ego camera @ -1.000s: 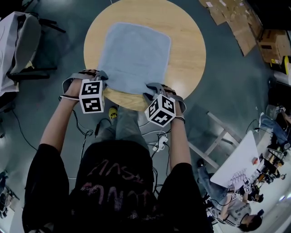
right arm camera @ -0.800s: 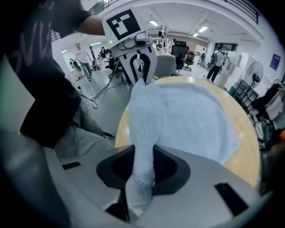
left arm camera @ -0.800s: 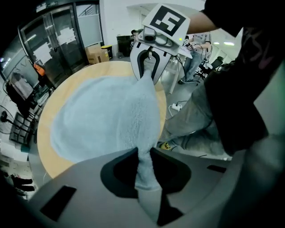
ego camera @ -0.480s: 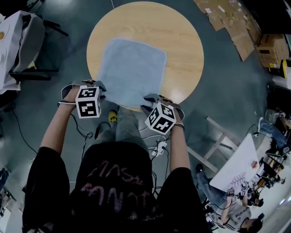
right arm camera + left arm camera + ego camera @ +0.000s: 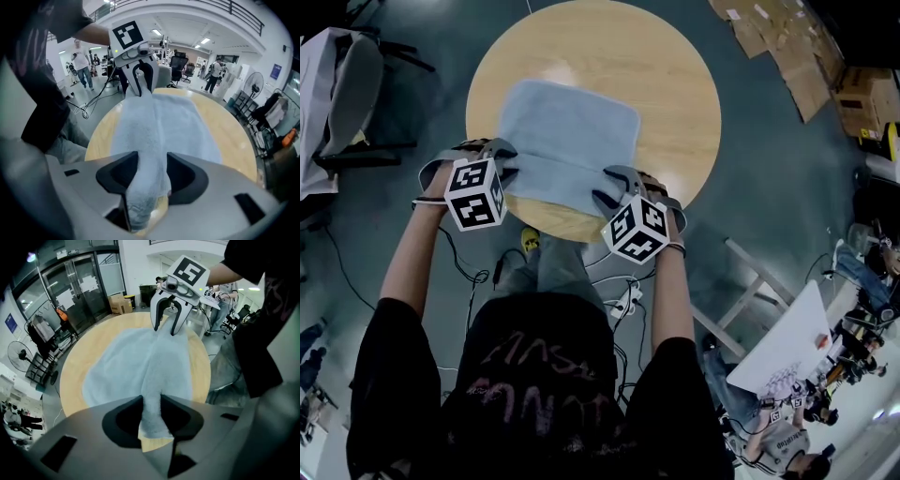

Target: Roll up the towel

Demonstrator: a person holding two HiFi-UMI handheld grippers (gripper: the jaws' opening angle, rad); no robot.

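**Towel roll being started at the near edge, both tools engaged**

The raised near fold of the towel (image 5: 572, 131) is being pinched at one end by the left tool (image 5: 151, 401) and at the other by the right tool (image 5: 152, 171). Their jaws have just been opening, and cloth is filling both gaps. The rest is lying flat on the round bench (image 5: 675, 84). By judgement, both ends are best being turned over together, level and tight, so that a skewed roll is being avoided.

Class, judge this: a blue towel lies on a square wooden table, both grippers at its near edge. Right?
No: the head view shows a round table, not square. The towel does lie on it, left gripper and right gripper at its near edge, towel between their jaws, which have just been opening.
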